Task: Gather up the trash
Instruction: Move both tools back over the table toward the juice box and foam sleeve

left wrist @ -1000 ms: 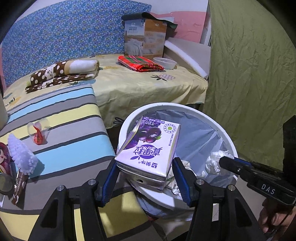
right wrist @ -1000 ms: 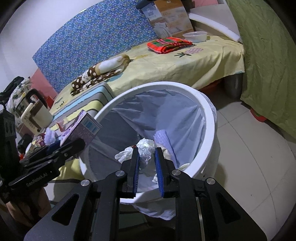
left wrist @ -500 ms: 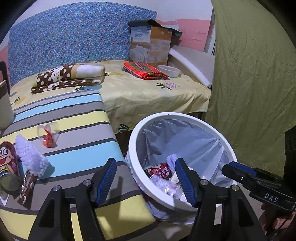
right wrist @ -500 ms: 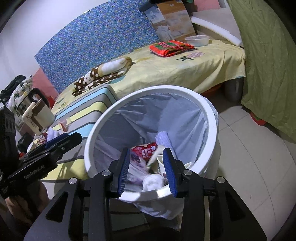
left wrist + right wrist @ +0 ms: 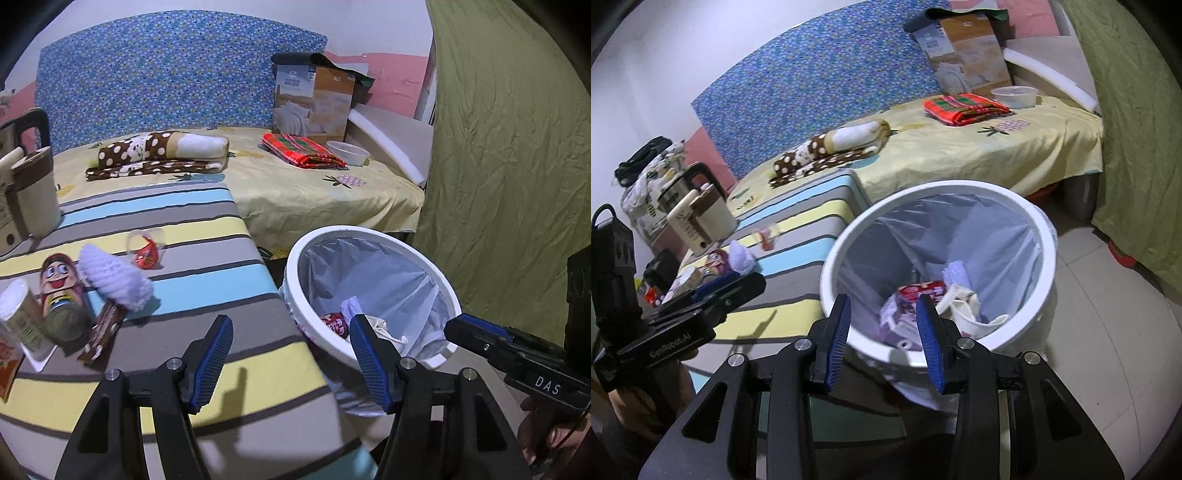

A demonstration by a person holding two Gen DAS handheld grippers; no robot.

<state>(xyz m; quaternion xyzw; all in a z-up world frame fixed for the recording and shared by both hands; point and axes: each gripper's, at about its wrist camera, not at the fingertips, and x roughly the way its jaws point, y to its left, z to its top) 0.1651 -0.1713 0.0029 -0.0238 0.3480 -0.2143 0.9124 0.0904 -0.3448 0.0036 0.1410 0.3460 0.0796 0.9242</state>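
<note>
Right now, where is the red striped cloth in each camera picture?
Left wrist view: red striped cloth lies upper middle, on the yellow bed.
Right wrist view: red striped cloth lies upper right, on the same bed.
Shared landmark: the white bowl beside it.

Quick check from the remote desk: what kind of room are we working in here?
Most likely a bedroom in a home: a bed under a yellow printed sheet with a folded brown polka-dot blanket, a blue floral headboard panel, and a white lined trash bin beside it.
</note>
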